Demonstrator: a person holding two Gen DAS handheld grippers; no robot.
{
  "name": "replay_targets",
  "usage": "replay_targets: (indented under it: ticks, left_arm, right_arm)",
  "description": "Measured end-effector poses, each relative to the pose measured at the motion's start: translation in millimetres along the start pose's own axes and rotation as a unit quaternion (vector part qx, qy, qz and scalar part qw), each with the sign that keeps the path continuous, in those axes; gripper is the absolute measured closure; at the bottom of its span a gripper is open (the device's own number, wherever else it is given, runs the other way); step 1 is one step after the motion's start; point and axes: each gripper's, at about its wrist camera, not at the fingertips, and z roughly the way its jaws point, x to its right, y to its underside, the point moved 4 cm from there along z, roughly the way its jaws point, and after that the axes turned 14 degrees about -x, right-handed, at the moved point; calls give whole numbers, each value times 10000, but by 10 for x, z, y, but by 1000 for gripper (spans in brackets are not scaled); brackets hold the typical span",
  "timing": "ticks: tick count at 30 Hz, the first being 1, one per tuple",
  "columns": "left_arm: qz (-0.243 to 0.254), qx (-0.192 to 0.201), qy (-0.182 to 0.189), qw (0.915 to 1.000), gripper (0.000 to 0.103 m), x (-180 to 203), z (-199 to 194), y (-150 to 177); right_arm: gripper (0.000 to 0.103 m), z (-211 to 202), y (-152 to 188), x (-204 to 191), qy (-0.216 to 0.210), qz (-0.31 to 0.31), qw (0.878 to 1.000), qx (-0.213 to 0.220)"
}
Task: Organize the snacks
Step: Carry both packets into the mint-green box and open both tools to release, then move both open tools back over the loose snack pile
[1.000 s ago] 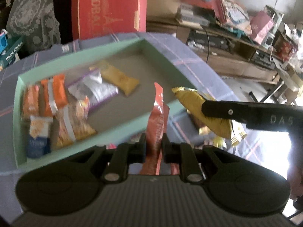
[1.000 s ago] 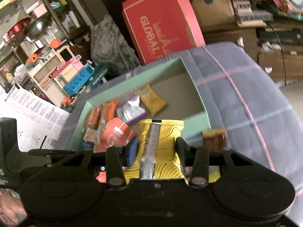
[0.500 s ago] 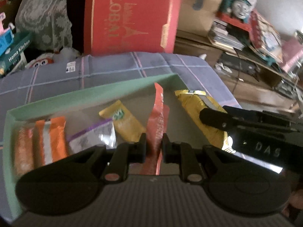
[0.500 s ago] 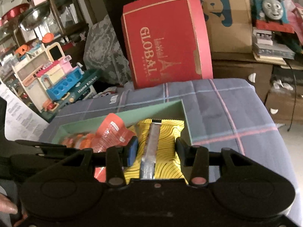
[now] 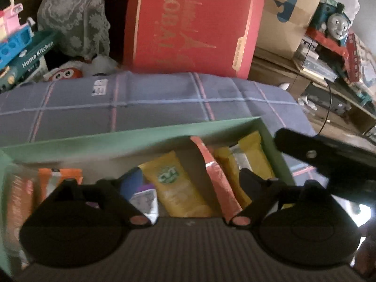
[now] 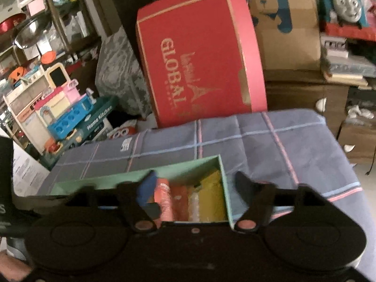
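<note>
Both black grippers, left (image 5: 190, 181) and right (image 6: 193, 185), have just spread their jaws, releasing a red-orange packet (image 5: 219, 185) and a yellow packet (image 6: 211, 197) into the shallow green cardboard box (image 5: 141, 136), its near contents hidden behind them, blurred.

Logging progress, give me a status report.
Both grippers, left and right, open, jaws just opened. Red packet and yellow packet in green box. Nothing obstructing.
</note>
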Motion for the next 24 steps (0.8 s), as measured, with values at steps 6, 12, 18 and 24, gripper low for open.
replay_targets:
  ticks: [6,12,18,24]
  left_arm:
    - [90,-113,-119,9998,0,-14,-111,149]
    - [332,-114,-215,9992,0,41,-371,489]
    - [369,-158,-201,9990,0,26,-609,886]
    - [436,-169,-193,9987,0,-34,-867,1350]
  right_arm:
    - [0,-132,105,-18,83,-1,10000,-17]
    - [0,-359,285,-57,58,5,9999,-105]
    - [0,-624,542,-143,-34,91,9998,-165]
    - [0,-900,930,-229,-122,127,9994,-287]
